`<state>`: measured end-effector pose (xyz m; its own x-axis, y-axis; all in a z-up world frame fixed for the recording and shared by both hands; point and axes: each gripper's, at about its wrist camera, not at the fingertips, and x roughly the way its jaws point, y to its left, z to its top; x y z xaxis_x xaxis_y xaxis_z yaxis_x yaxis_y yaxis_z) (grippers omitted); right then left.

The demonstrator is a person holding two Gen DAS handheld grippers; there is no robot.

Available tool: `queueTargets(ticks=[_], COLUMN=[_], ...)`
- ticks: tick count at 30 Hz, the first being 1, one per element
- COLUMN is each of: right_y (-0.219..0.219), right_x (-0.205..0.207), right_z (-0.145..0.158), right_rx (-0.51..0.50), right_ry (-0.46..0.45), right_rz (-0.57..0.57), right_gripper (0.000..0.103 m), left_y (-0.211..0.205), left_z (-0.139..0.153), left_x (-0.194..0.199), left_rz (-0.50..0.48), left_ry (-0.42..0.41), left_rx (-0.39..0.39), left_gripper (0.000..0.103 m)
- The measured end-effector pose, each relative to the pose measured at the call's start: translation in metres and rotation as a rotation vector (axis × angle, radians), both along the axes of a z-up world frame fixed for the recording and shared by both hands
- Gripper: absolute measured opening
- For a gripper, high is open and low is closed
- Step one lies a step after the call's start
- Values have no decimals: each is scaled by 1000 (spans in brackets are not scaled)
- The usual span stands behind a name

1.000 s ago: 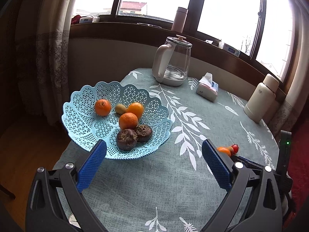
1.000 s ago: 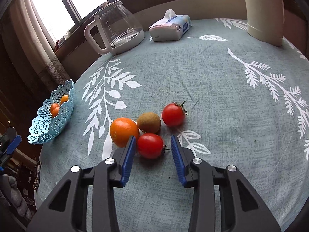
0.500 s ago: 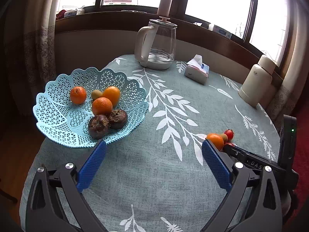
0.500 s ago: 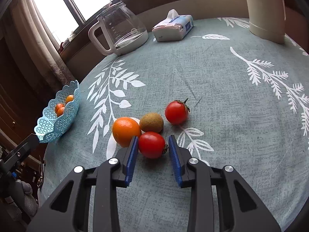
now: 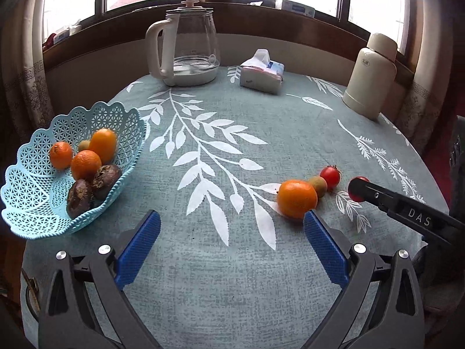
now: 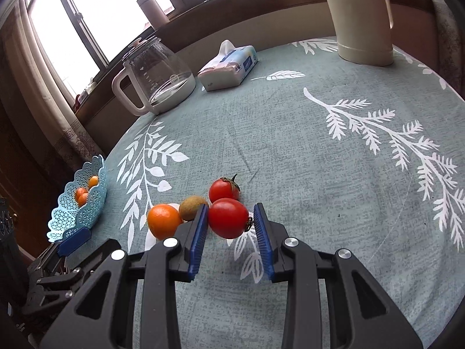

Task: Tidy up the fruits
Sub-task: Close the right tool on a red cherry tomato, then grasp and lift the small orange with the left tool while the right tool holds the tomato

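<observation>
Round red tomato (image 6: pixel 228 218) sits between my right gripper (image 6: pixel 231 226) pads, not quite clenched; orange mandarin (image 6: pixel 164 221) at nine o'clock. My left gripper (image 5: pixel 231 232) hangs released, grasping nothing.

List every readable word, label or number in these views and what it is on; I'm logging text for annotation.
"DAS": raised letters on the black arm of the right gripper, seen from the left wrist view.
Tissue pack: blue printing, too blurred to read.
Cream flask: small mark near its top, too small to read.
Glass kettle: graduation marks and a round logo, unreadable.
</observation>
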<state>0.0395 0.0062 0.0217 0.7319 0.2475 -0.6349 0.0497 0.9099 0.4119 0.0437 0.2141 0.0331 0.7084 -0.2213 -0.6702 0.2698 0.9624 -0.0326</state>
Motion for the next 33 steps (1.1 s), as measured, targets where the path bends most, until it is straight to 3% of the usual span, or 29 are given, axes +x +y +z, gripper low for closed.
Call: queueTargets(ticks=[1,5,10,14,20,33], right_y=[1,2,2,3,3,3], right_x=[0,-1,0,0,-1,0], right_z=[0,-1,-4,-4,-4,-4], right_rx=[-3,-6,5,8,19,25], right_ry=[0,6,20,17,19,18], right_rz=[-1,0,-2,4,7,8], right_gripper=[33,33,33,33,33,33], left_y=[-6,-27,-42,-53,-59,-47], left_z=[-4,-13,-19,-25,-26,-23], left_x=[2,12,23,30,30,20], left_rz=[-25,-88,-128,-167,-191,-152], left_ry=[6,27,47,76,64,36], left_rx=[10,42,48,57,60,20], left_gripper=[100,83,80,61,44,44])
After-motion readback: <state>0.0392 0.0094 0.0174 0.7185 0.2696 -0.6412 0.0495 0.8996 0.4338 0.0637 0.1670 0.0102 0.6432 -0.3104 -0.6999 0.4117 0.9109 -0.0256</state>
